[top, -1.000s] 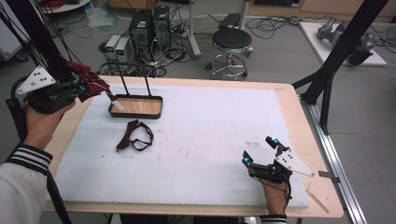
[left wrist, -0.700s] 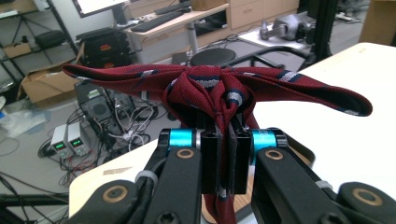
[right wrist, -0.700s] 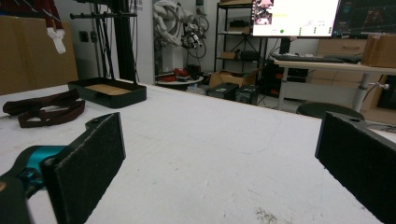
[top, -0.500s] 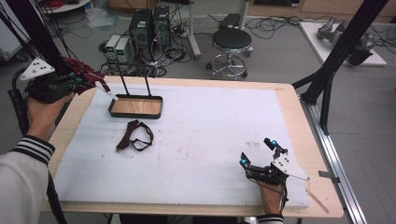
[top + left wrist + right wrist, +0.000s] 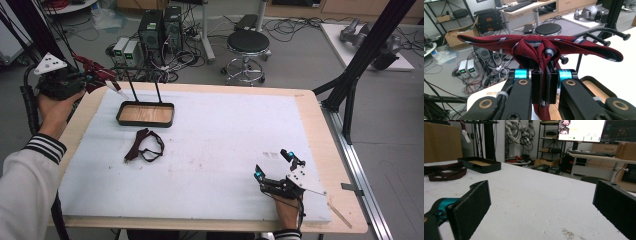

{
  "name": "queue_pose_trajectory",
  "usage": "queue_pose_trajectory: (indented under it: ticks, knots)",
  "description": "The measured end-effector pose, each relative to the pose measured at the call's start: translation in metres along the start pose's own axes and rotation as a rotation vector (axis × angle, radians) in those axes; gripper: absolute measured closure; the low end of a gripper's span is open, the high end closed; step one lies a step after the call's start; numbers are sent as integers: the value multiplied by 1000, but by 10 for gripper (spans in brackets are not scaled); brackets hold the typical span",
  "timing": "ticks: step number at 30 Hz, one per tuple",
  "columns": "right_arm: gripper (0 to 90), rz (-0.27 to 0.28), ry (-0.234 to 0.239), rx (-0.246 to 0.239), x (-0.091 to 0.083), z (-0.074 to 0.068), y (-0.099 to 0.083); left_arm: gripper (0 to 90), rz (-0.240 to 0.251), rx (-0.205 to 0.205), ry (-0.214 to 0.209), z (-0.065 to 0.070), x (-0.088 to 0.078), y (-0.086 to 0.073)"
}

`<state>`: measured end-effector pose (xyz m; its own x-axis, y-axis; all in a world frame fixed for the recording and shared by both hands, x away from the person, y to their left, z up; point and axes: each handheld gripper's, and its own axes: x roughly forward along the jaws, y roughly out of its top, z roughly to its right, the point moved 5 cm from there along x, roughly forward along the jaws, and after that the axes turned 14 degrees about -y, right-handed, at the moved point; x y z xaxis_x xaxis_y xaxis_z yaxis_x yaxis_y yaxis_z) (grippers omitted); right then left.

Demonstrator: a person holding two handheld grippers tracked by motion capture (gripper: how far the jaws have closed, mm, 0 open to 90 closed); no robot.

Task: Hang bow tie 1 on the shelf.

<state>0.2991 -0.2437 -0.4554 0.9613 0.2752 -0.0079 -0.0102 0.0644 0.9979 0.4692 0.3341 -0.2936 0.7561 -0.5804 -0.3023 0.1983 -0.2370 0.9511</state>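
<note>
The red striped tie (image 5: 97, 78) hangs bunched from your left gripper (image 5: 80, 80) in the high view, up off the table's (image 5: 310, 107) far-left corner, just short of the black stand (image 5: 145, 114) with its wooden tray and two upright posts. A brown strap (image 5: 144, 150) lies on the white mat, and your right gripper (image 5: 274, 165) rests near the front edge with its jaws spread and nothing between them.

In the left gripper view the jaws are pressed together on a gathered fold of the tie (image 5: 541, 50), and both ends flop outward. It is light, soft woven cloth with no stiffness, so expect it to sag and slide; hold it at the bunched middle.

In the right gripper view the pads (image 5: 471, 205) stand wide apart. The monitor text behind is too small to read, and no brand is legible.
</note>
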Motion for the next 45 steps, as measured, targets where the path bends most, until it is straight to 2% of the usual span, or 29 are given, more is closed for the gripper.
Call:
queue_pose_trajectory:
  ticks: [10, 18, 27, 34, 45]
  knots:
    - [7, 5, -10, 4, -1, 0, 0, 861, -4, -36, 39, -13, 4, -7]
    - [7, 3, -12, 2, -1, 0, 0, 861, -8, -40, 61, -16, 11, -10]
    - [6, 4, -9, 1, -1, 0, 0, 861, -23, -73, 91, -23, 19, -19]
    - [7, 6, -9, -4, -1, -1, 0, 861, -49, -108, 108, -28, 17, -42]
    - [7, 5, -13, -9, 0, -1, 0, 861, -112, -129, 93, -26, 19, -72]
